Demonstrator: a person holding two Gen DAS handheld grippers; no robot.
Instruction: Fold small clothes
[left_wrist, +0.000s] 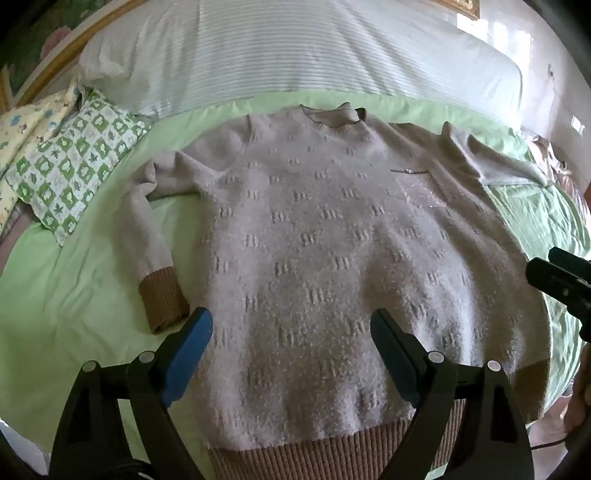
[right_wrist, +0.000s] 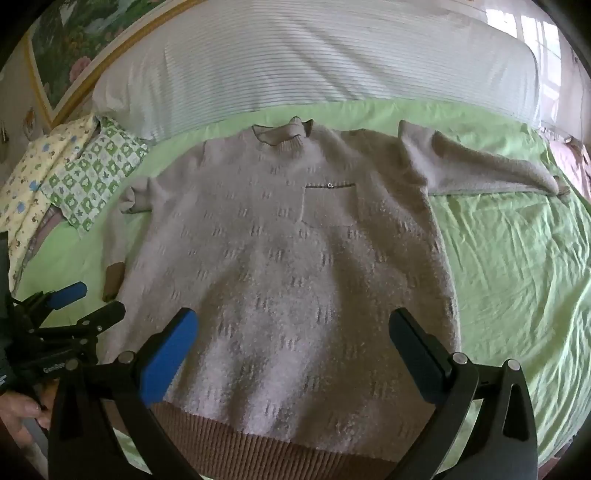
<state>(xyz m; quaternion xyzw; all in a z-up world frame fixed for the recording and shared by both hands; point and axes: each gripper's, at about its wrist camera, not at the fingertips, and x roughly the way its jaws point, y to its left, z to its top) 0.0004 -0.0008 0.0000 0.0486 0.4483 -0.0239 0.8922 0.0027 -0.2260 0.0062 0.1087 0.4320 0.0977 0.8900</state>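
Note:
A pale grey knitted sweater (left_wrist: 314, 236) (right_wrist: 288, 258) with a brown ribbed hem and cuffs lies flat, front up, on a green sheet (left_wrist: 74, 295) (right_wrist: 517, 277). Its chest pocket (right_wrist: 328, 203) faces up. One sleeve bends down on the left, its brown cuff (left_wrist: 164, 299) beside the body; the other sleeve (right_wrist: 480, 166) stretches out to the right. My left gripper (left_wrist: 291, 332) hangs open above the lower left part of the sweater, nothing between its blue pads. My right gripper (right_wrist: 295, 332) hangs open over the lower middle, also with nothing between its pads. Each gripper shows at the edge of the other's view.
A white striped pillow or bolster (left_wrist: 295, 55) (right_wrist: 314, 66) runs along the far edge of the bed. Folded patterned cloths, green-checked (left_wrist: 74, 173) (right_wrist: 96, 173) and yellow (right_wrist: 33, 192), lie at the far left. A framed picture (right_wrist: 74, 48) hangs on the wall behind.

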